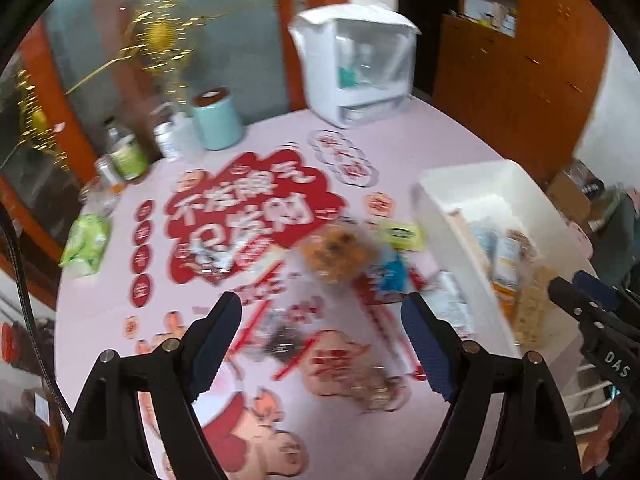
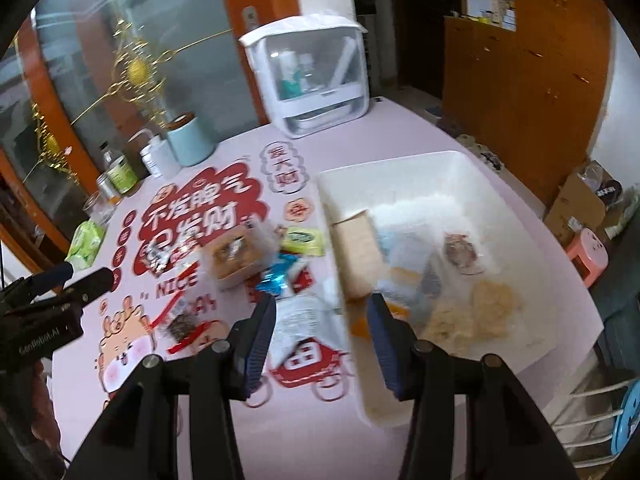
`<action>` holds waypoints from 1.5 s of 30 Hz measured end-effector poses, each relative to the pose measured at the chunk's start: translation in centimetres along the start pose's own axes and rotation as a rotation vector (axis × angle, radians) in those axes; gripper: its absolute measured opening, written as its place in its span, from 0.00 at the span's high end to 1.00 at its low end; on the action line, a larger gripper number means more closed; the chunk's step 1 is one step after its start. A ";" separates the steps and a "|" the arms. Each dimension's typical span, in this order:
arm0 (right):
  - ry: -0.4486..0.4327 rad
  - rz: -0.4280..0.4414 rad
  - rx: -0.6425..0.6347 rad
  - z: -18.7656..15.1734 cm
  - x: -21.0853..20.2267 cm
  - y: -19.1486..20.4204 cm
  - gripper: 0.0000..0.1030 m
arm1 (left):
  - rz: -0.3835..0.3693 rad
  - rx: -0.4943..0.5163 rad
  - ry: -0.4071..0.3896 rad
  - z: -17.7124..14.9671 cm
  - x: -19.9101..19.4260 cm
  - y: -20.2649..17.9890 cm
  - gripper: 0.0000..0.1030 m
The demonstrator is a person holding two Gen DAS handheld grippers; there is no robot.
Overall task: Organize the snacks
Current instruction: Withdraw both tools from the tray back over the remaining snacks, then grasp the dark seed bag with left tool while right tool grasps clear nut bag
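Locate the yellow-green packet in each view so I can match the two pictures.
Left wrist: the yellow-green packet lies right of centre on the table, just left of the white bin.
Right wrist: the packet lies at centre, again against the bin's left wall.
Shared landmark: the teal canister at the table's far edge.

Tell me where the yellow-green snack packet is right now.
The yellow-green packet lies on the pink tablecloth just left of the white bin, behind the blue wrapper; in the left wrist view it sits right of centre.
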State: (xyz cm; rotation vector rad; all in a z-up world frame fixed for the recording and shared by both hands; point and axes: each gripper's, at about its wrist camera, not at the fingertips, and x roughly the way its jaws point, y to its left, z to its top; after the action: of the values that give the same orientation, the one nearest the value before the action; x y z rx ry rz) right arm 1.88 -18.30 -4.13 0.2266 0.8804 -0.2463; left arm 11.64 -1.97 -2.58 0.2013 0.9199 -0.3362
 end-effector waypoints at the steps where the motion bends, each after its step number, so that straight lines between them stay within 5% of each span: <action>1: 0.004 0.007 -0.009 -0.1 0.1 0.6 0.54 | 0.011 -0.010 -0.005 -0.2 -0.2 1.1 0.21; 13: 0.141 0.103 -0.109 -2.7 5.7 6.6 0.54 | 0.056 -0.053 0.037 -3.1 2.1 10.0 0.21; 20: 0.253 0.123 -0.188 -5.2 9.8 8.7 0.54 | -0.038 -0.016 0.169 -5.3 7.6 9.2 0.21; 32: 0.356 0.120 -0.251 -7.5 14.0 9.2 0.53 | -0.132 -0.212 0.335 -5.6 15.9 8.5 0.21; 45: 0.331 0.150 -0.310 -7.7 13.7 9.3 0.53 | 0.083 -0.337 0.445 -6.1 20.6 5.9 0.21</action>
State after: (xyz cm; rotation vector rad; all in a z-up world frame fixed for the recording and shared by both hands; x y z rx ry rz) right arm 7.43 -8.86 -18.76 0.0426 1.2093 0.0720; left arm 20.81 1.33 -22.57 0.0006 1.3871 -0.0531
